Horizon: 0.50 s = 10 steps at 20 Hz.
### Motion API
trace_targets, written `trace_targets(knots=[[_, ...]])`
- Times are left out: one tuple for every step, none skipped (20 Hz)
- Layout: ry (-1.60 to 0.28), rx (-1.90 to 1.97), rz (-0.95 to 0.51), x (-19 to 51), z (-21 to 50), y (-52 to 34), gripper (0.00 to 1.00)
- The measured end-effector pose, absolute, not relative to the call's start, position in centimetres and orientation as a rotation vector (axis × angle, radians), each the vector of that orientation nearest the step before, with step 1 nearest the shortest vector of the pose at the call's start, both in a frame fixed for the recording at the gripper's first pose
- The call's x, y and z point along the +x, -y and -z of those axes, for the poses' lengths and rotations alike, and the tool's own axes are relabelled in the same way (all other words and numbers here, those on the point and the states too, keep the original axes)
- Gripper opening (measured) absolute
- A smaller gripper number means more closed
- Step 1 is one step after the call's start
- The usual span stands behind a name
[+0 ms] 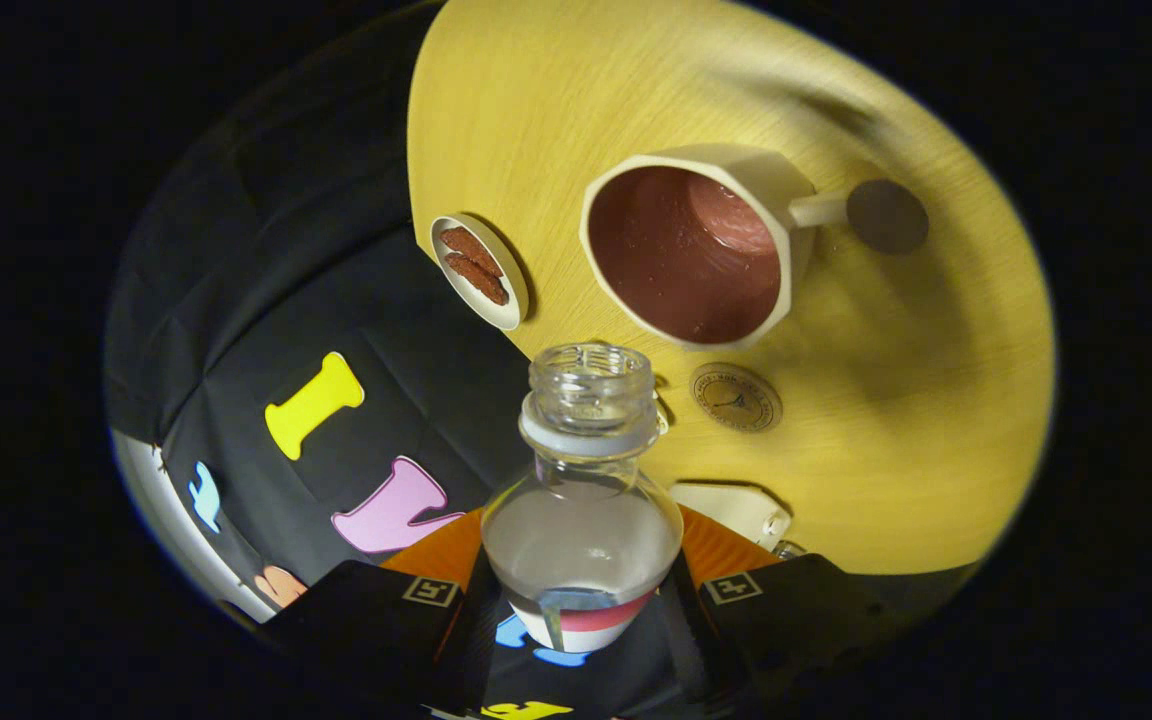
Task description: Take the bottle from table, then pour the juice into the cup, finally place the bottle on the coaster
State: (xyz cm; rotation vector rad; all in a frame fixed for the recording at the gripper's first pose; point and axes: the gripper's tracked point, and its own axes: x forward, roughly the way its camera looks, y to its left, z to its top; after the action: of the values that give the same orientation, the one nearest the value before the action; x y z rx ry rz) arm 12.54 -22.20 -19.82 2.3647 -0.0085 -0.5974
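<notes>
Between tongs (581, 600): clear round-shouldered bottle (584, 500).

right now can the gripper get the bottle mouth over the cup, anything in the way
Probably yes. The gripper is shut on the bottle, whose open mouth points at the cup just beyond it. Nothing stands between them; the coaster lies flat beside the neck.

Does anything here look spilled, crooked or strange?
No spill shows. The gripper holds the open bottle tilted toward the cup, as for pouring. The table looks dry, and the small dish sits undisturbed.
</notes>
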Motion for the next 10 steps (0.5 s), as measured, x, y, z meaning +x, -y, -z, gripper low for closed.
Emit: trace_targets(knots=[[0.016, 2.309, 0.595, 12.4, 19.8, 22.1, 0.73], [0.005, 2.239, 0.590, 12.1, 19.8, 21.7, 0.73], [-0.015, 2.159, 0.587, 11.9, 19.9, 21.3, 0.73], [-0.034, 2.073, 0.598, 11.3, 20.3, 21.2, 0.73], [-0.047, 1.987, 0.600, 10.6, 20.4, 21.1, 0.73], [-0.059, 1.903, 0.600, 10.0, 20.2, 21.0, 0.73], [-0.066, 1.823, 0.590, 9.4, 20.1, 21.0, 0.73], [-0.075, 1.747, 0.575, 8.8, 19.9, 20.8, 0.73], [-0.083, 1.668, 0.559, 8.4, 19.6, 20.7, 0.73], [-0.093, 1.592, 0.538, 7.9, 19.3, 20.4, 0.73]])
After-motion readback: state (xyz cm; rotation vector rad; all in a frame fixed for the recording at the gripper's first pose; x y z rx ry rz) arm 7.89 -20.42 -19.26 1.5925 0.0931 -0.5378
